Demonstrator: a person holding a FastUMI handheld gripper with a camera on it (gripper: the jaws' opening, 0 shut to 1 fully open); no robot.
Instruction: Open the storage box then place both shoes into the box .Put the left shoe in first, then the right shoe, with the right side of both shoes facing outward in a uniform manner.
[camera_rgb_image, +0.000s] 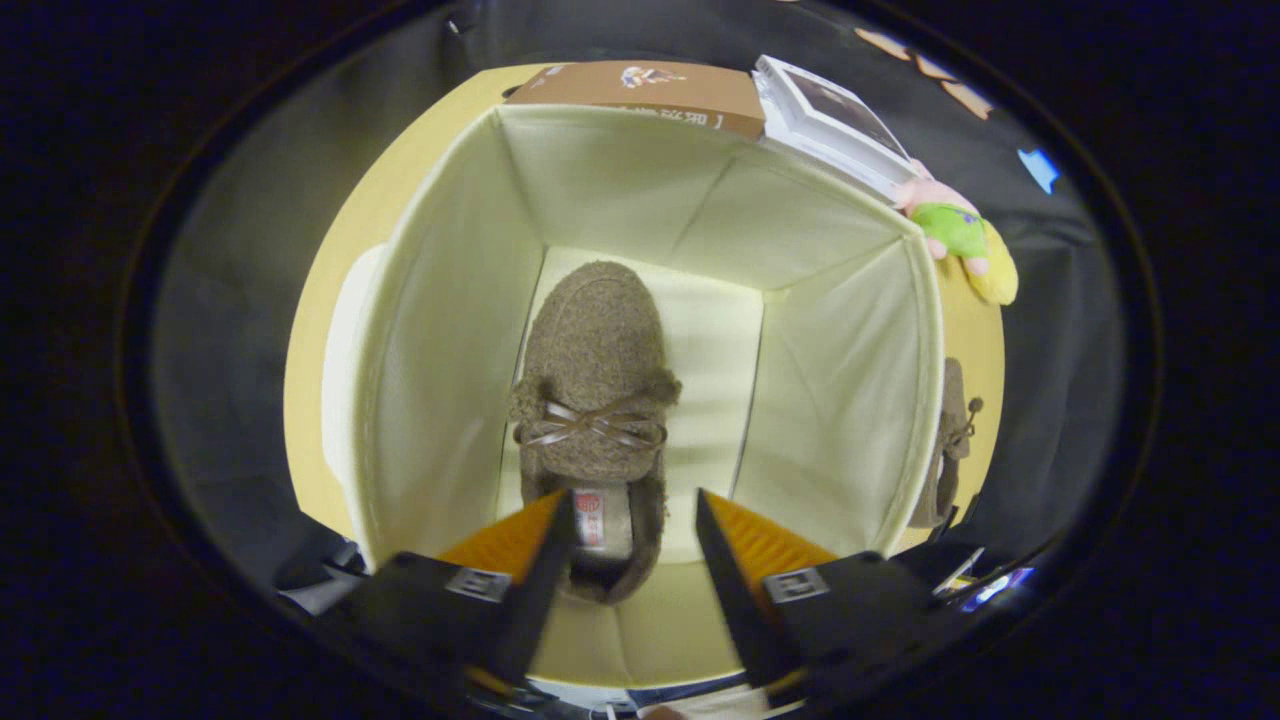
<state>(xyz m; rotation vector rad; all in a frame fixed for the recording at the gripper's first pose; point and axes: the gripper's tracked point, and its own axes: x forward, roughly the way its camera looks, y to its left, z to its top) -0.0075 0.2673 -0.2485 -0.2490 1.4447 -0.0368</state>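
I look down into the open cream fabric storage box (450, 300). A brown fuzzy shoe (595, 380) with a small bow lies on the box floor along its left wall, toe pointing away from me. My gripper (633, 520) hangs open above the shoe's heel; the left finger overlaps the heel opening and the right finger stands clear of it. A second brown shoe (952, 440) lies on the yellow table (320, 300) outside the box's right wall, mostly hidden by that wall.
Behind the box stand a brown cardboard carton (650, 88) and a white framed item (830, 120). A pink, green and yellow plush toy (960, 235) lies at the box's far right corner. The box's cream lid (345, 370) rests against its left side.
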